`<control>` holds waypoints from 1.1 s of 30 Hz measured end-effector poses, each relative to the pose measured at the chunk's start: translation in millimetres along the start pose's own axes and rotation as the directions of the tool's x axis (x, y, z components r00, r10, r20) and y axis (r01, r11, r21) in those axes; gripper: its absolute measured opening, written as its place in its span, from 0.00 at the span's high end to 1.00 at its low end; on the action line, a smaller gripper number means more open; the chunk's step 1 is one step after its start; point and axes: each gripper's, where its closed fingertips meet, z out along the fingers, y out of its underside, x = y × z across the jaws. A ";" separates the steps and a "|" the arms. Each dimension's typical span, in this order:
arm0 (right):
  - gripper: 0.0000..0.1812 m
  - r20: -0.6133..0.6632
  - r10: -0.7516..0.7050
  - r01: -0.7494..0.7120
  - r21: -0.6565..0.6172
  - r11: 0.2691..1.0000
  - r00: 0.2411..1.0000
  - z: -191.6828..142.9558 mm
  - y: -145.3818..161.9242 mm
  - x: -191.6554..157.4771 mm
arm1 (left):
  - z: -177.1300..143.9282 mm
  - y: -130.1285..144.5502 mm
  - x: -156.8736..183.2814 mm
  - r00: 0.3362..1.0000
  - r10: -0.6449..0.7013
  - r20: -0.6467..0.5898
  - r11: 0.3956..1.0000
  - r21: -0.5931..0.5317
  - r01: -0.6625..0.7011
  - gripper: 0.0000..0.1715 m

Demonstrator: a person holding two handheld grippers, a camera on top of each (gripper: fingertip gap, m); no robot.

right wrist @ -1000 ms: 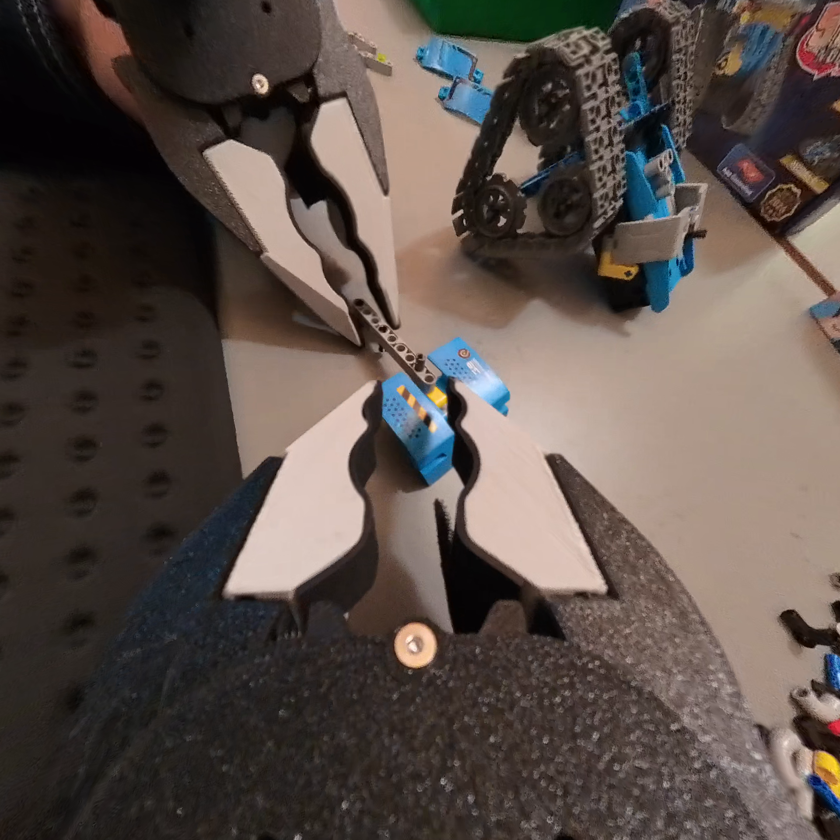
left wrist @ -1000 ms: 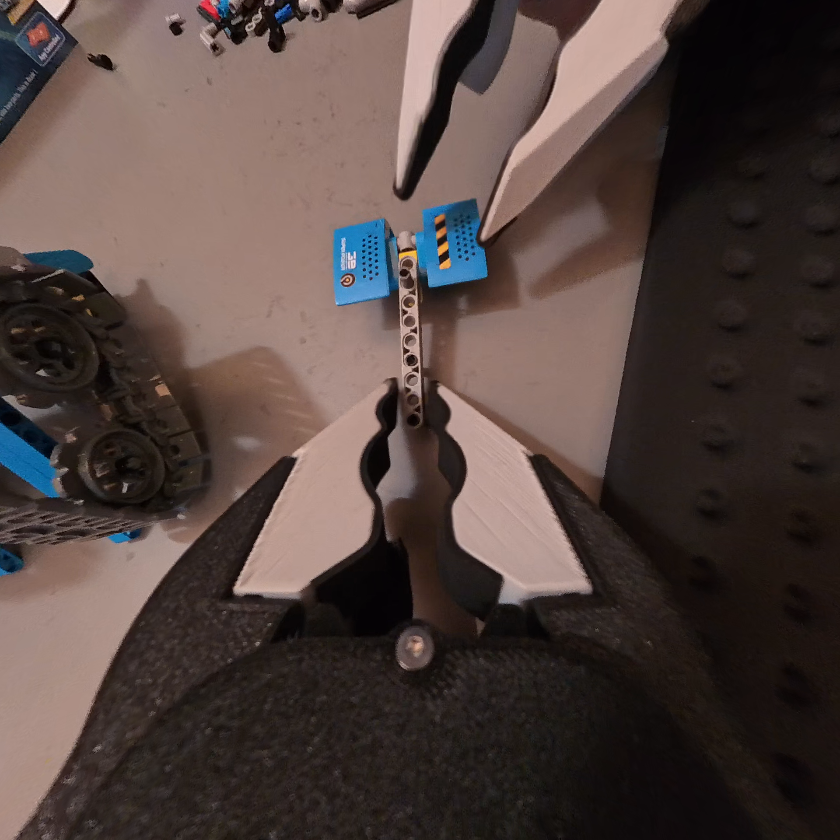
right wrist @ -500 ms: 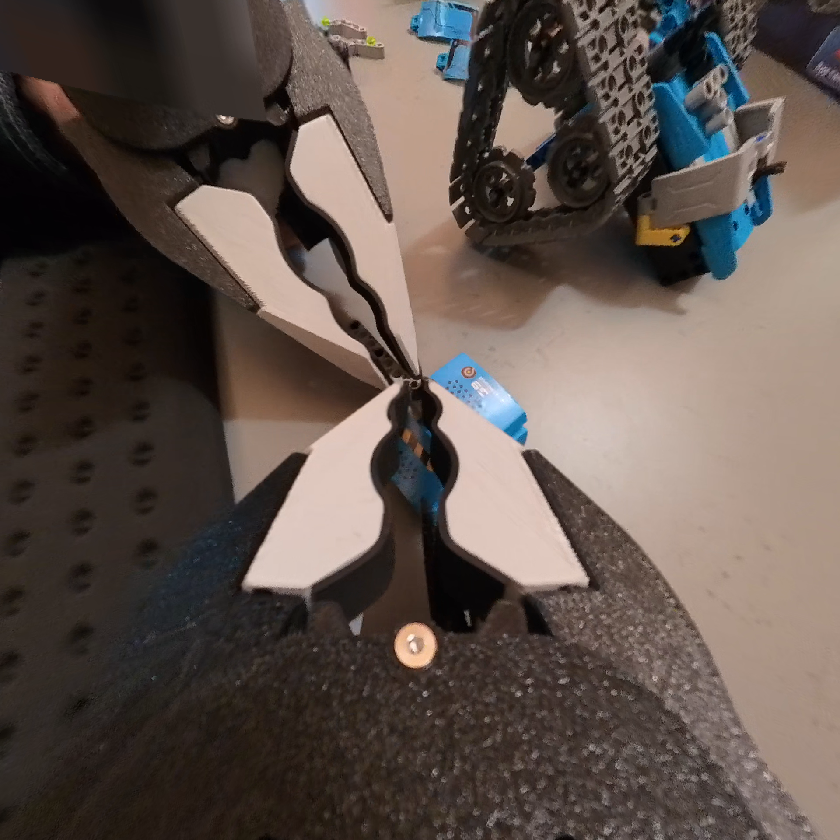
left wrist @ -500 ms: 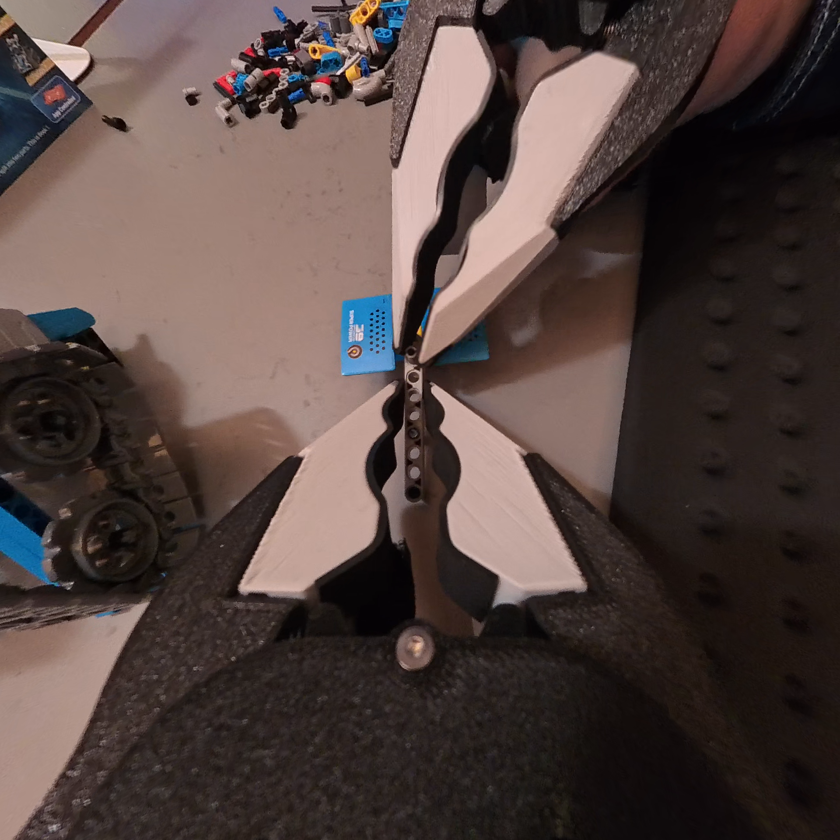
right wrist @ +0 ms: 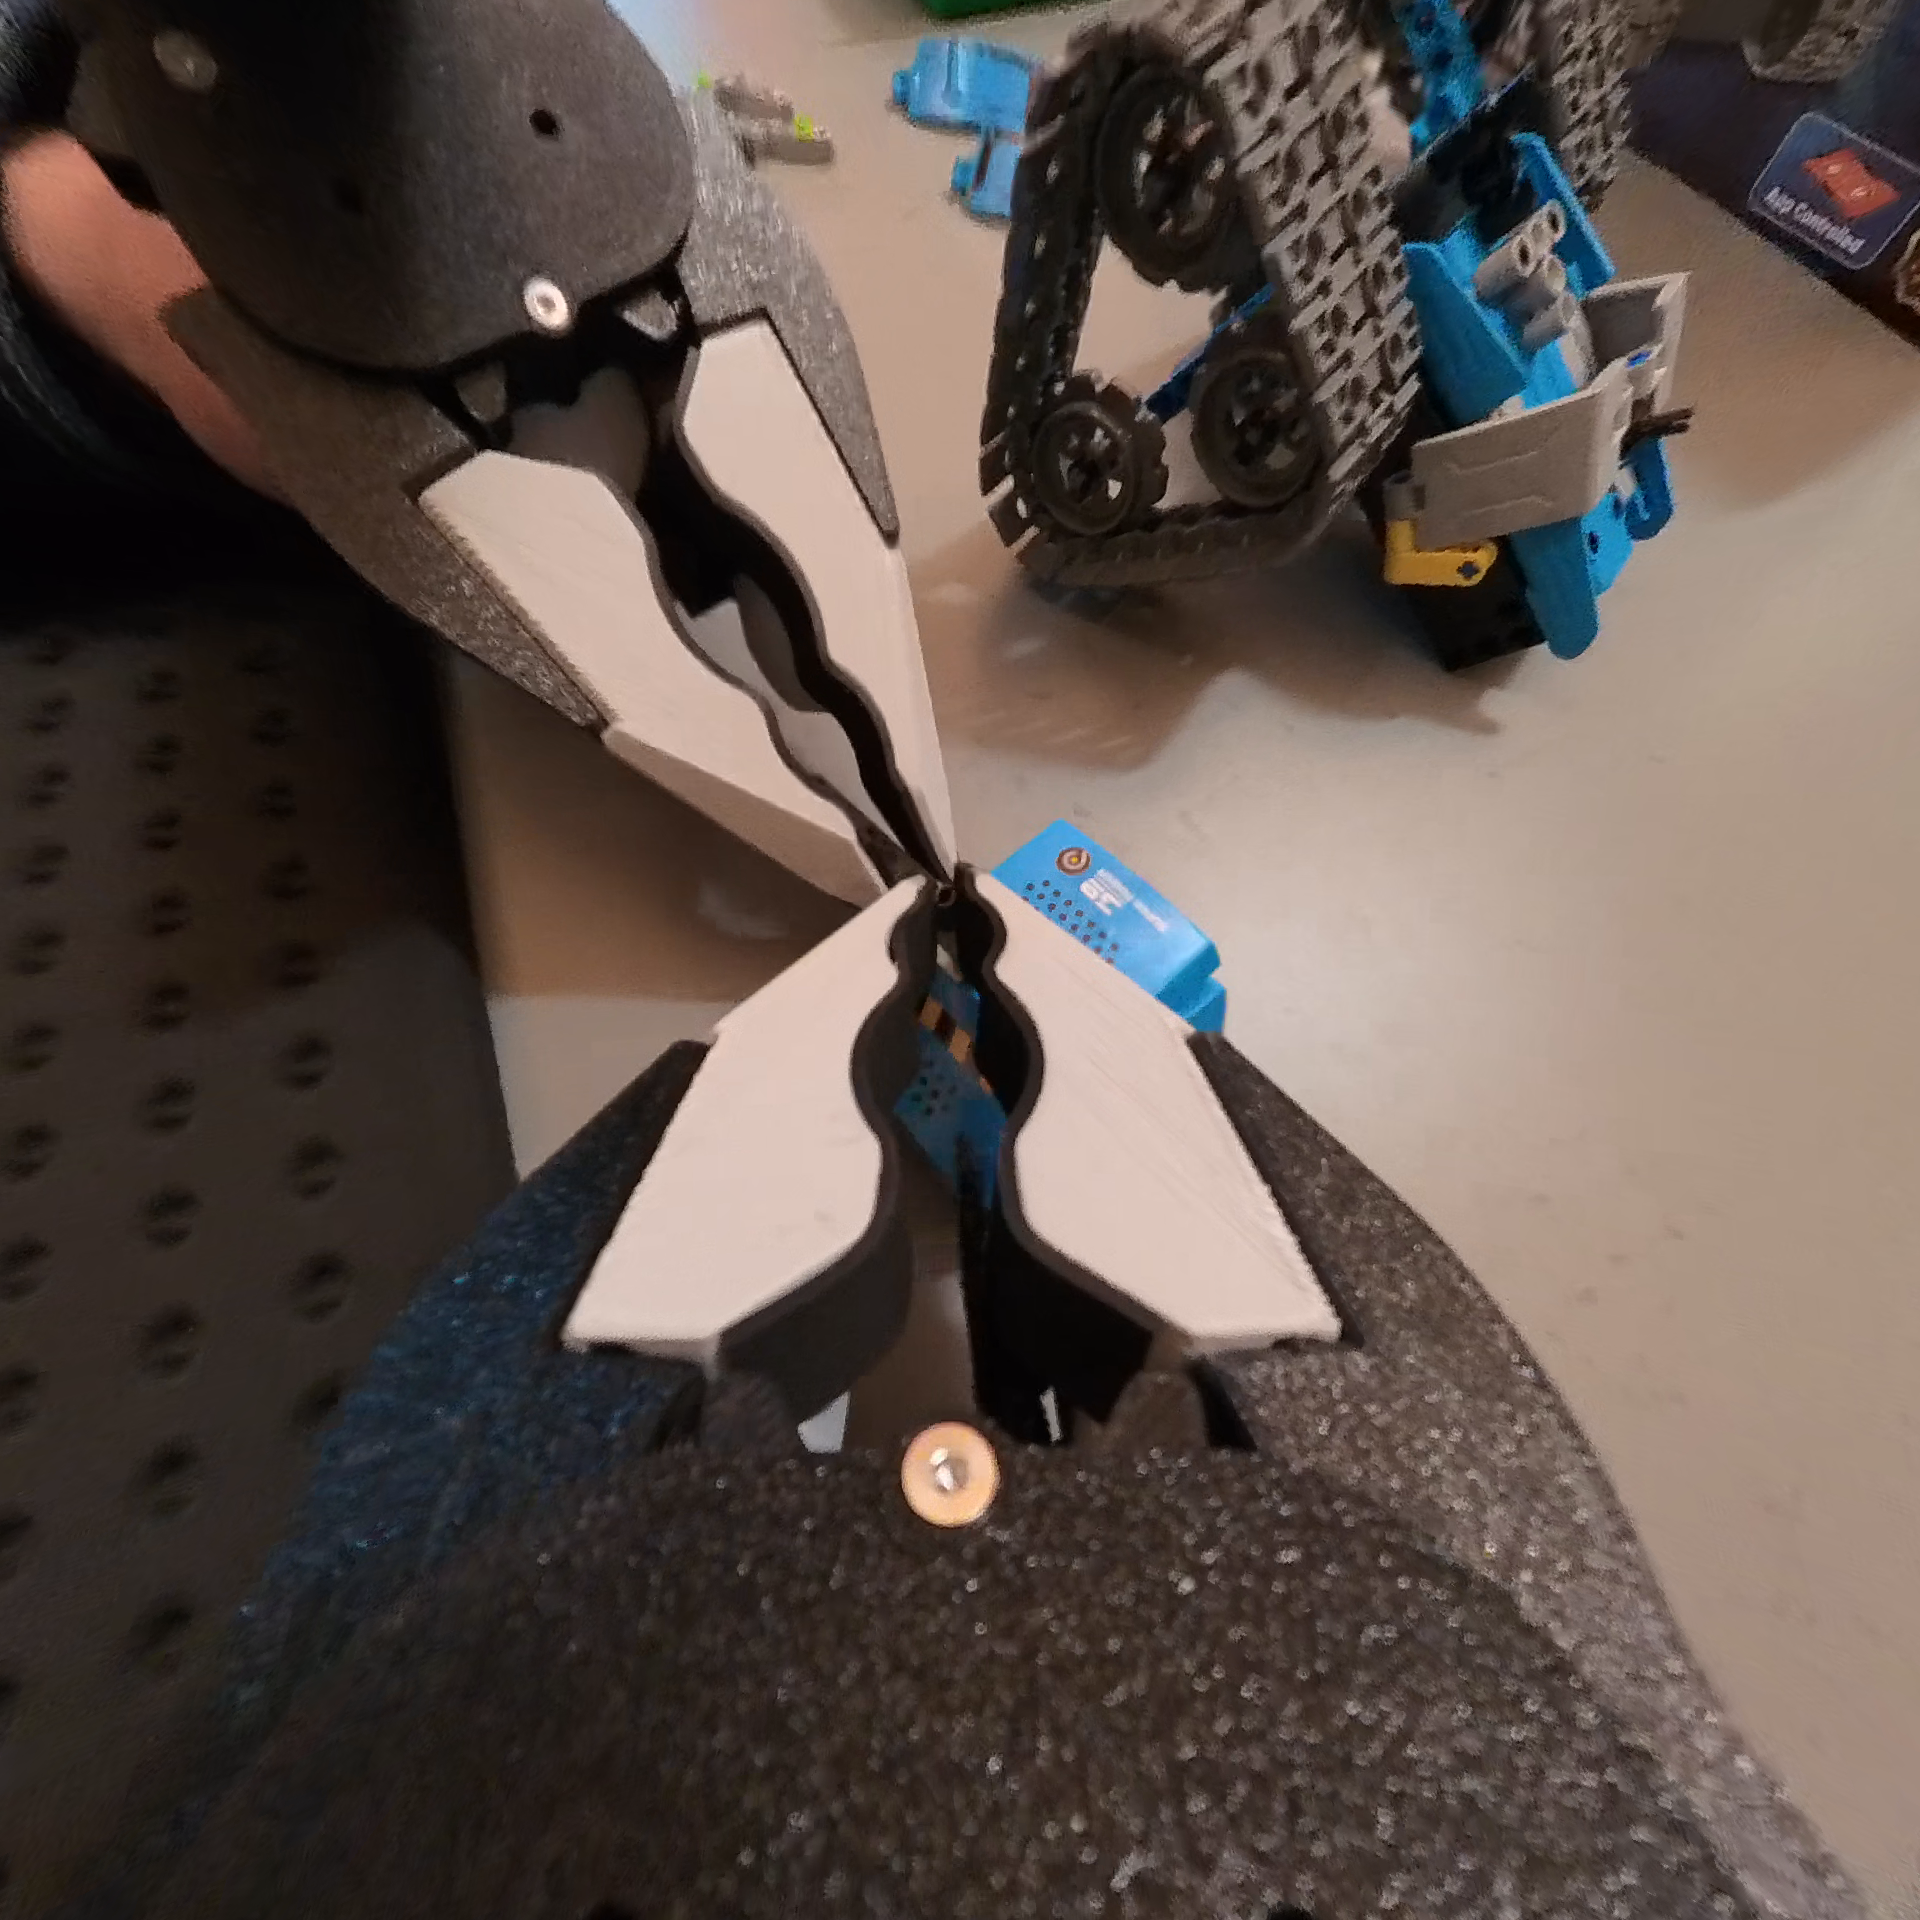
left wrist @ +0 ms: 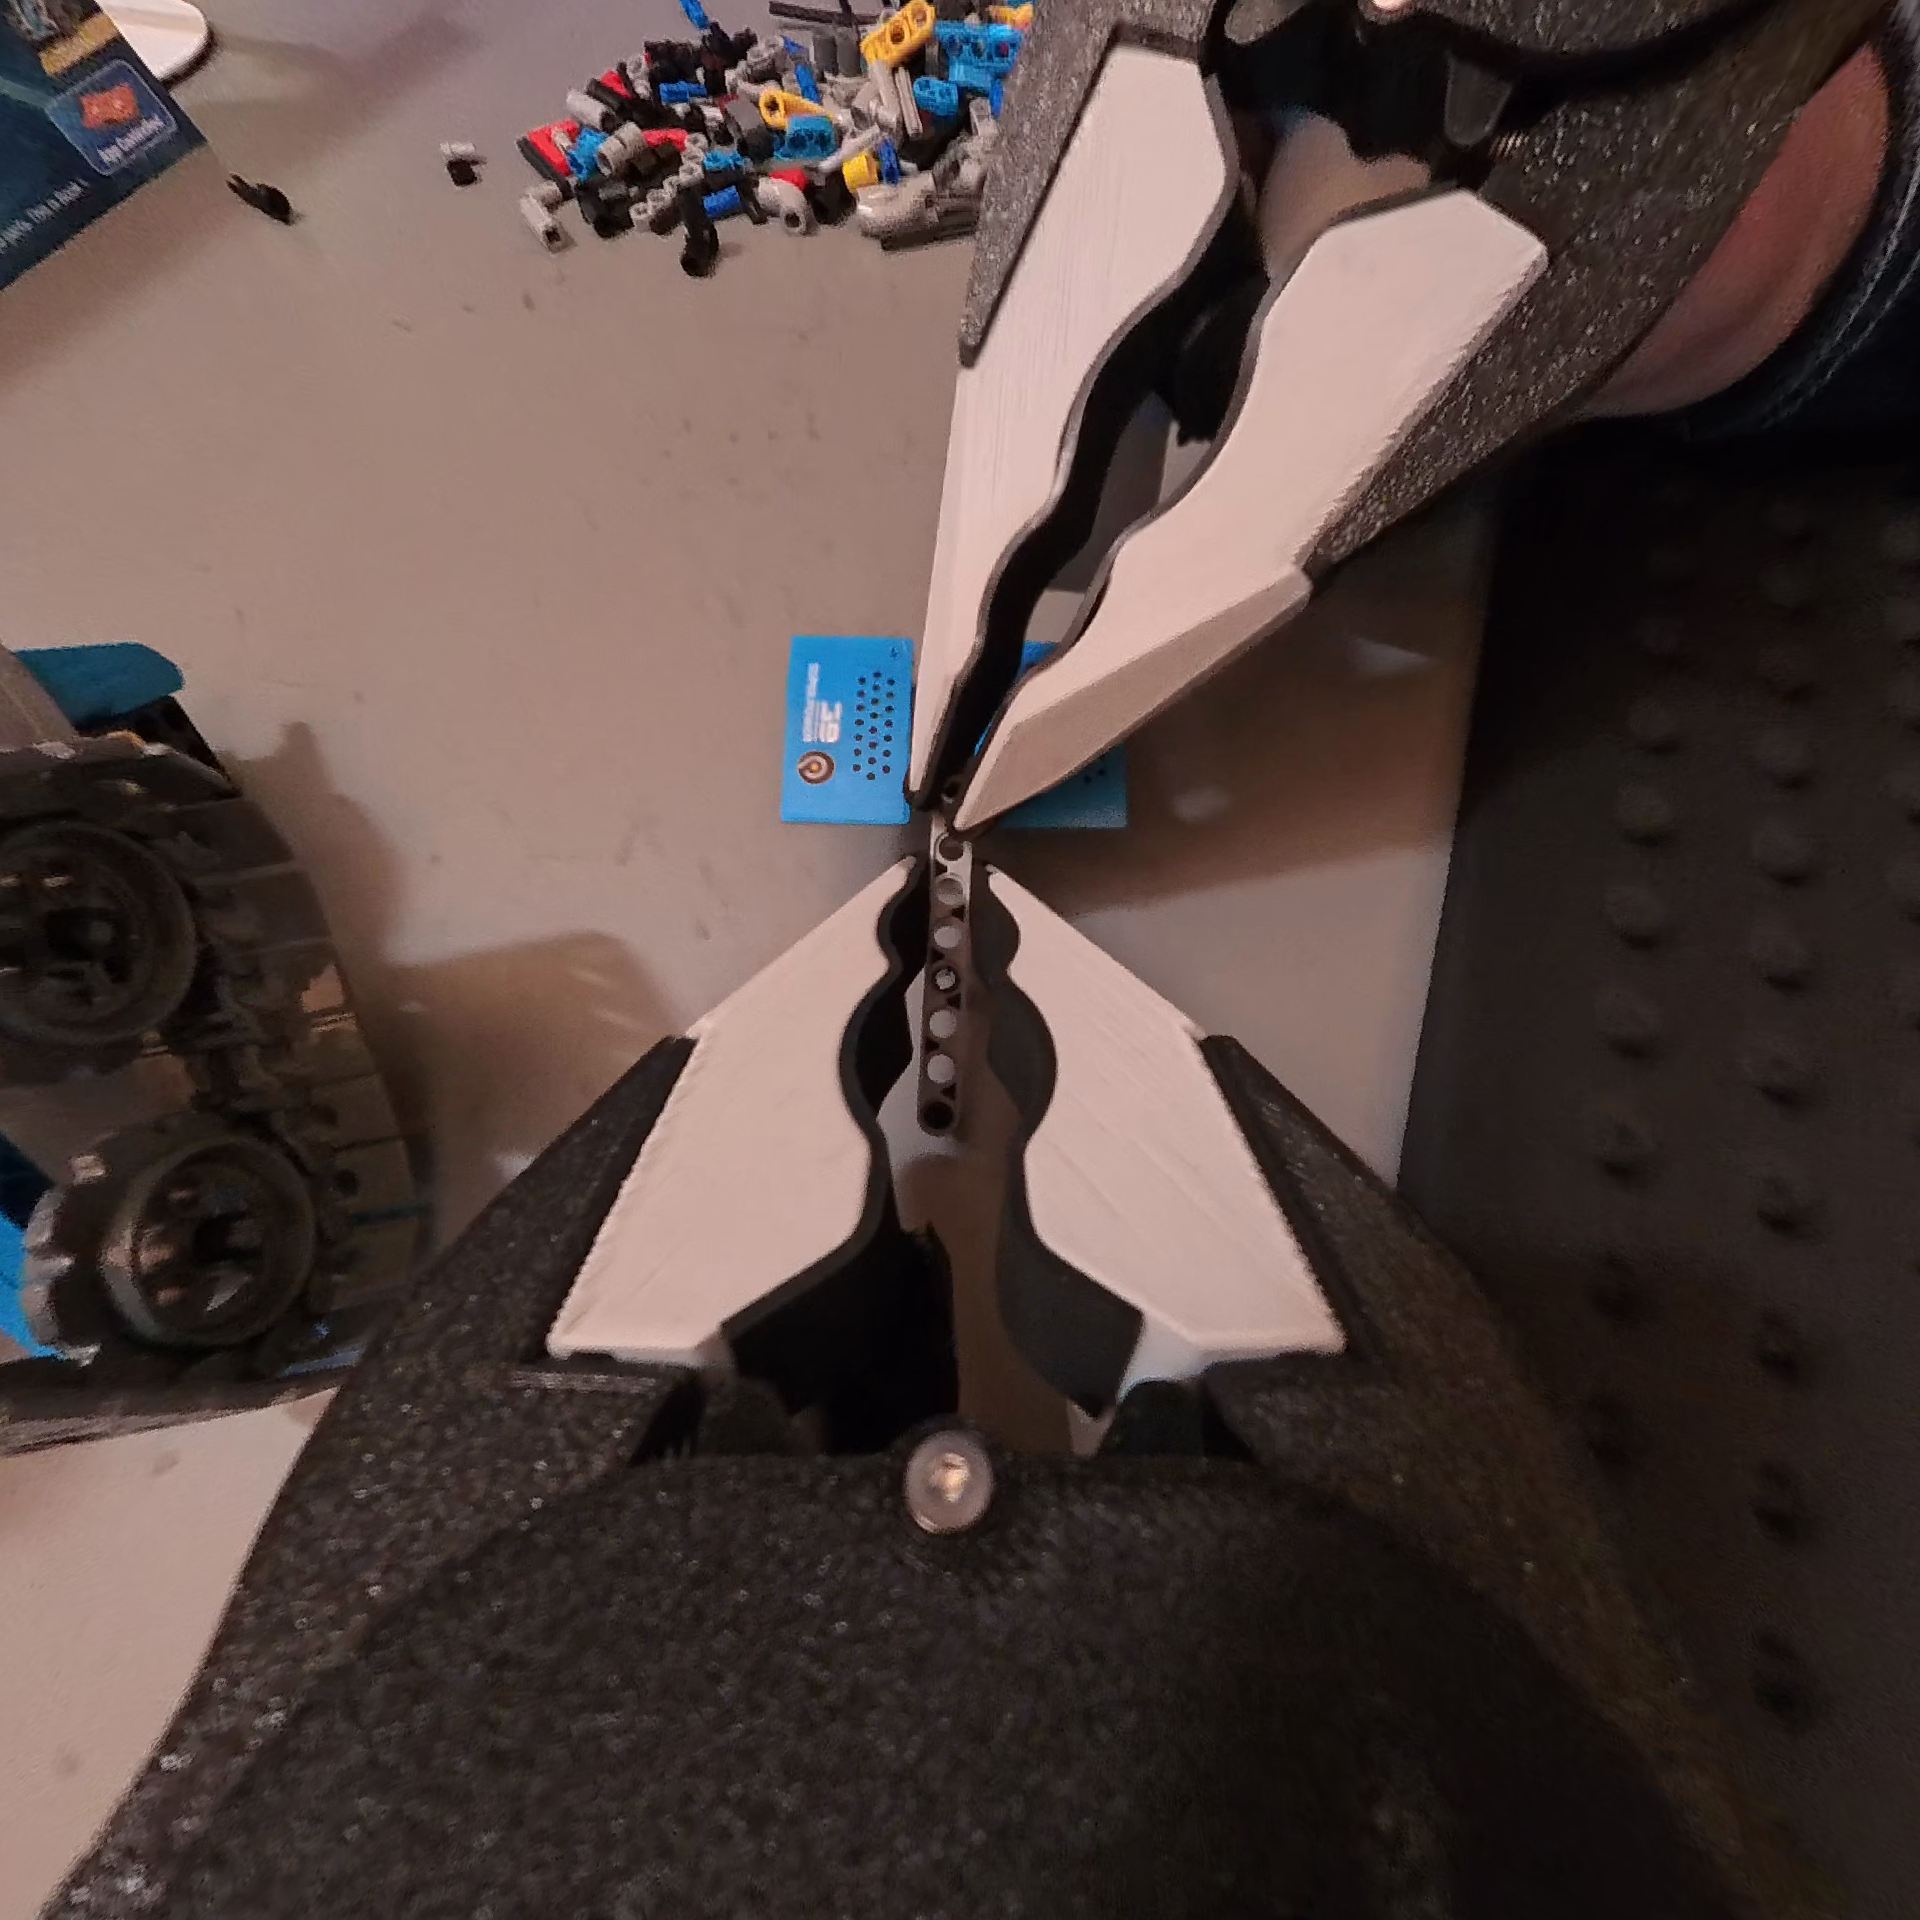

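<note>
**Grey beam pinched from both ends over the table**

Grey perforated beam [left wrist: 945,997] is gripped lengthwise between the fingers of the left tongs [left wrist: 948,868], its row of holes seen running back toward the tongs' body. Its far end pokes out past the fingertips, where it is met by the right tongs [left wrist: 943,808], coming in from above — their tips are pressed together on the beam's end or on a small piece fitted there; which one cannot be told. In the right wrist view the right tongs [right wrist: 943,891] and left tongs [right wrist: 920,862] are seen tip to tip, with only a dark sliver of the beam visible between them.

Two blue perforated blocks [left wrist: 847,732] are seen just beyond and beneath the meeting point, one with a yellow-black striped patch [right wrist: 948,1023] glimpsed between the right fingers. Whether the blocks rest on the beige table [left wrist: 499,499] or hang from the beam cannot be told.

A tracked blue-and-grey vehicle model [right wrist: 1330,343] is stood well apart on the table. A pile of small loose parts [left wrist: 790,135] — mixed colours — is scattered at the far side. A dark studded mat [left wrist: 1704,1039] is laid along the table's edge.
</note>
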 end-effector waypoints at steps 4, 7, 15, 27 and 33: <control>1.00 0.046 0.064 -0.066 0.045 0.997 0.997 -3.5 -4.8 0.5 | -0.1 -3.9 0.0 1.000 -0.016 0.011 1.000 0.018 0.015 0.96; 1.00 0.061 0.086 -0.089 0.048 0.995 0.994 -2.8 -4.3 0.9 | 0.4 -3.4 -0.4 1.000 -0.025 0.014 1.000 0.012 0.025 0.96; 0.99 0.060 0.031 -0.031 0.006 0.999 0.998 4.5 1.4 -5.9 | -3.8 6.1 3.3 0.995 -0.076 -0.062 0.997 -0.025 0.075 0.97; 1.00 -0.052 -0.103 0.103 -0.013 0.995 0.993 4.2 -0.1 -3.9 | -3.0 6.5 1.3 0.999 -0.042 -0.031 0.999 -0.028 0.041 0.97; 1.00 0.013 0.022 -0.022 -0.035 0.999 1.000 5.9 4.1 -4.4 | -2.6 6.9 0.8 1.000 0.015 0.008 0.999 -0.034 -0.015 0.97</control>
